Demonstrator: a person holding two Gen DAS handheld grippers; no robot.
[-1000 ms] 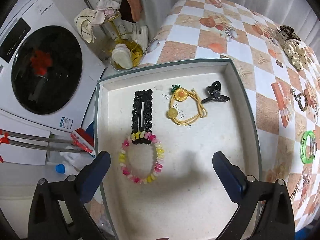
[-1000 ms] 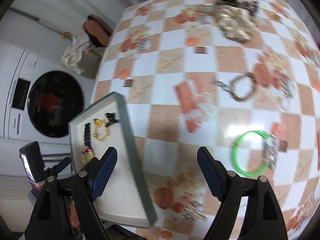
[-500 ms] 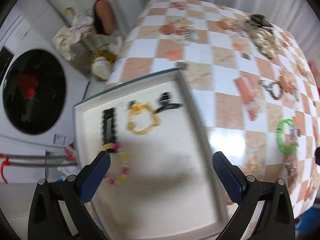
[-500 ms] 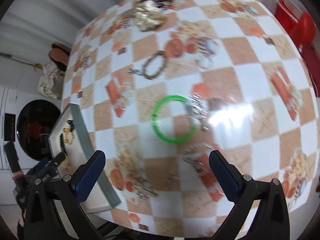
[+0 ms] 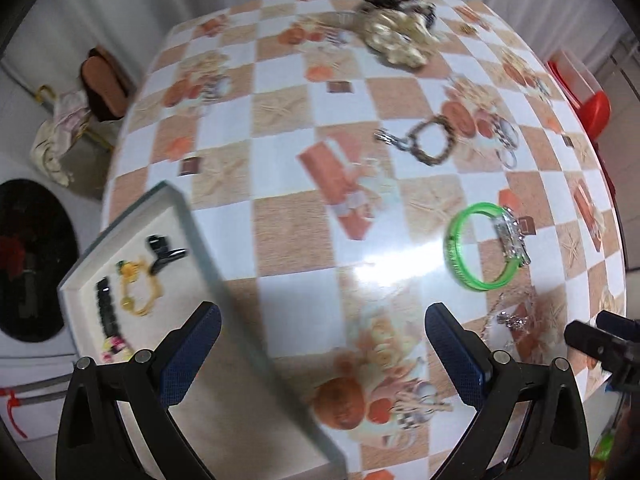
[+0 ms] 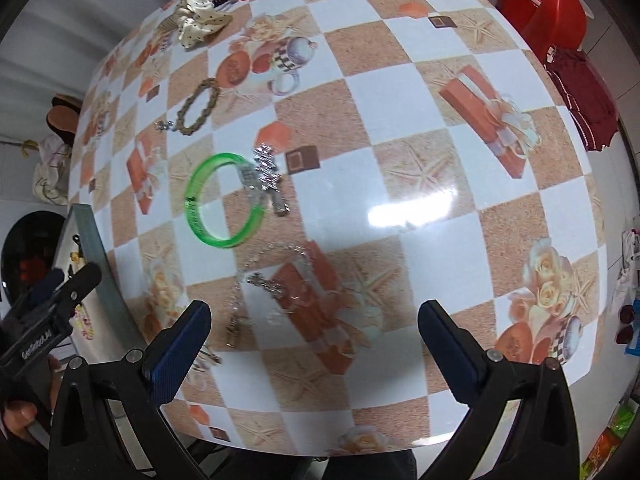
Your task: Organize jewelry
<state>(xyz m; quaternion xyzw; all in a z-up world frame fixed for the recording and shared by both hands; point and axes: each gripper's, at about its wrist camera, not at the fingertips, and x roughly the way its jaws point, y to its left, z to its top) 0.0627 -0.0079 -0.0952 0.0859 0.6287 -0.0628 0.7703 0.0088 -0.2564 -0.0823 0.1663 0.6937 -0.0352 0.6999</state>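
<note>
A white tray (image 5: 224,280) at the table's left edge holds a black hair clip (image 5: 105,308), a yellow hair tie (image 5: 138,288), a small black claw clip (image 5: 164,254) and a bead bracelet (image 5: 116,346). On the checked tablecloth lie a green bangle (image 6: 218,208) with a sparkly clip (image 6: 266,178), a silver chain (image 6: 260,280) and a brown bracelet (image 6: 198,108). The green bangle also shows in the left wrist view (image 5: 478,248). My left gripper (image 5: 322,354) is open and empty above the tray's right edge. My right gripper (image 6: 314,350) is open and empty, near the chain.
A pile of scrunchies and beads (image 5: 400,36) lies at the table's far side. A washing machine door (image 5: 24,256) and a rack with cloths (image 5: 68,128) stand left of the table. A red stool (image 6: 556,12) stands at the right.
Both grippers have swung to the right, away from the tray and over the tablecloth. The green bangle and chain are now close in front of my right gripper. Both stay open.
</note>
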